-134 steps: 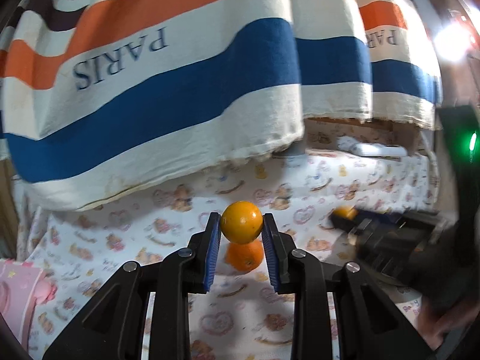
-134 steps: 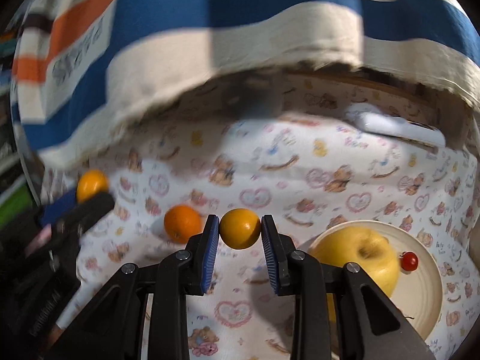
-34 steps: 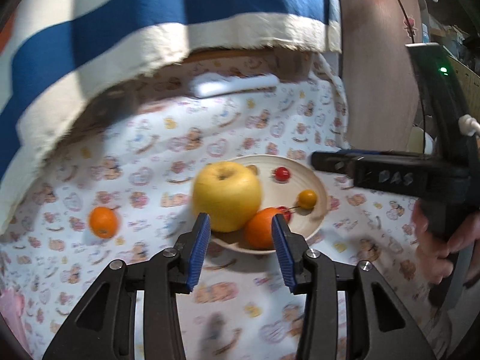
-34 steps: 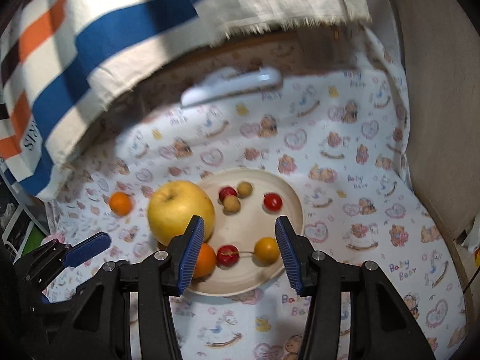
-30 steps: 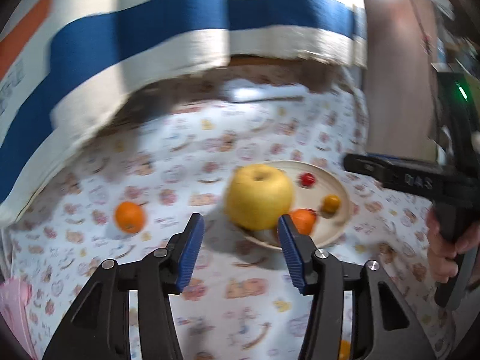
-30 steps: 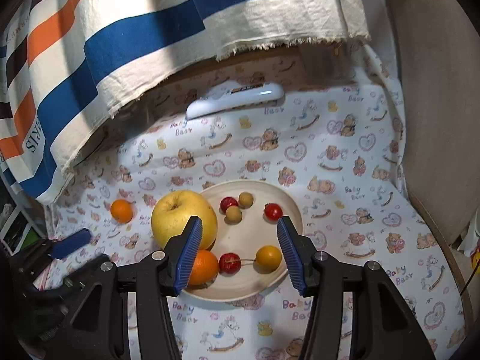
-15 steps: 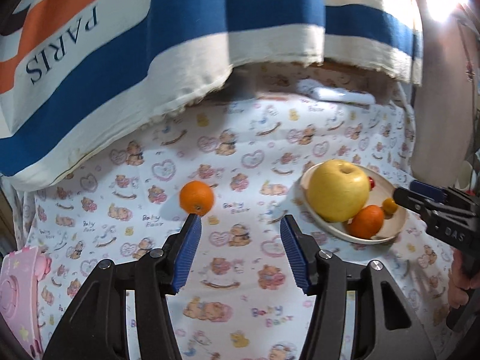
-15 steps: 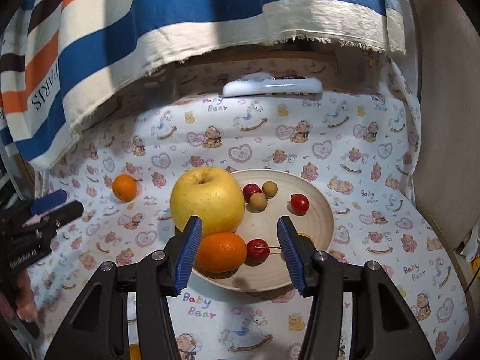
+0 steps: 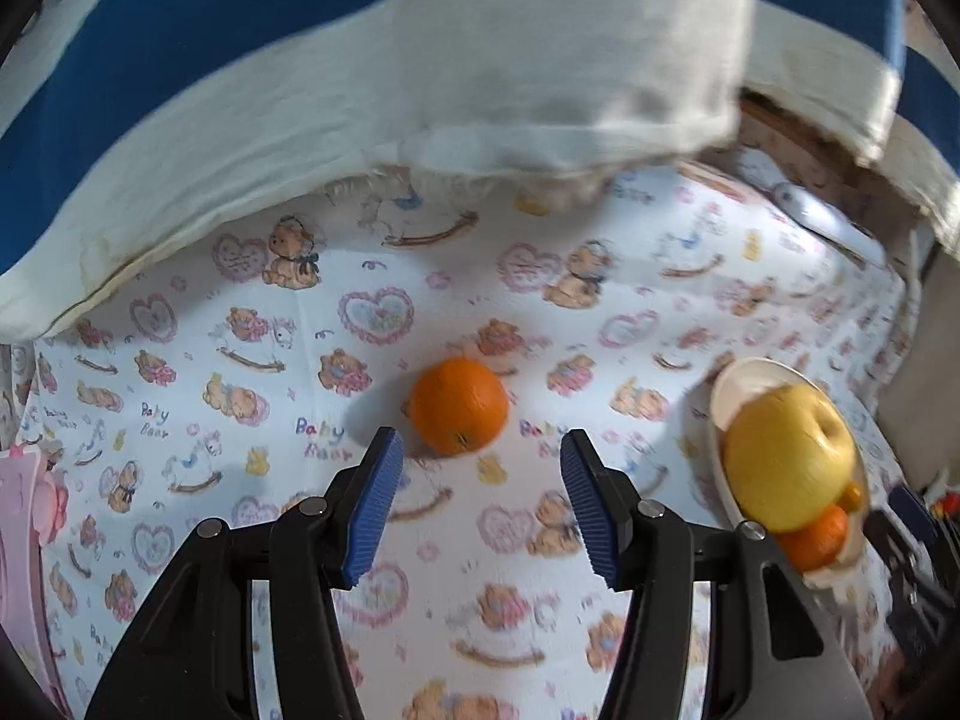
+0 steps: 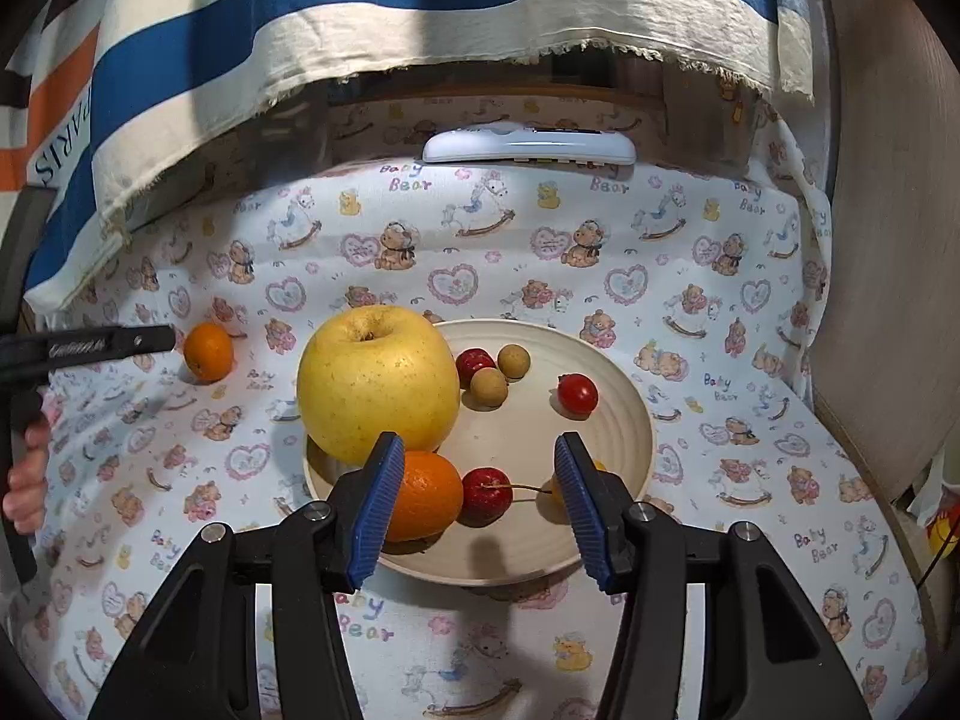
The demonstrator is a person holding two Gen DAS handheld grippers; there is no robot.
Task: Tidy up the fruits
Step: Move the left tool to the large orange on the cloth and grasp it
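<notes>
A loose orange (image 9: 459, 406) lies on the bear-print cloth, just ahead of my open, empty left gripper (image 9: 477, 474); it also shows in the right wrist view (image 10: 207, 351). A cream plate (image 10: 606, 420) holds a big yellow apple (image 10: 378, 383), an orange (image 10: 427, 495), a red cherry (image 10: 486, 495), a small tomato (image 10: 577, 394), two tan round fruits (image 10: 501, 373) and a small yellow fruit behind my right finger. My right gripper (image 10: 477, 483) is open and empty above the plate's near rim. The plate (image 9: 729, 384) and apple (image 9: 786, 459) sit at right in the left wrist view.
A striped PARIS cloth (image 10: 336, 18) hangs over the back of the surface. A white remote (image 10: 528, 148) lies at the back. A wooden panel (image 10: 888, 276) borders the right side. A pink object (image 9: 24, 534) sits at the left edge.
My left gripper has moved in close to the loose orange, which now sits just ahead of its open jaws. My right gripper has moved lower and nearer over the plate. Both stay open.
</notes>
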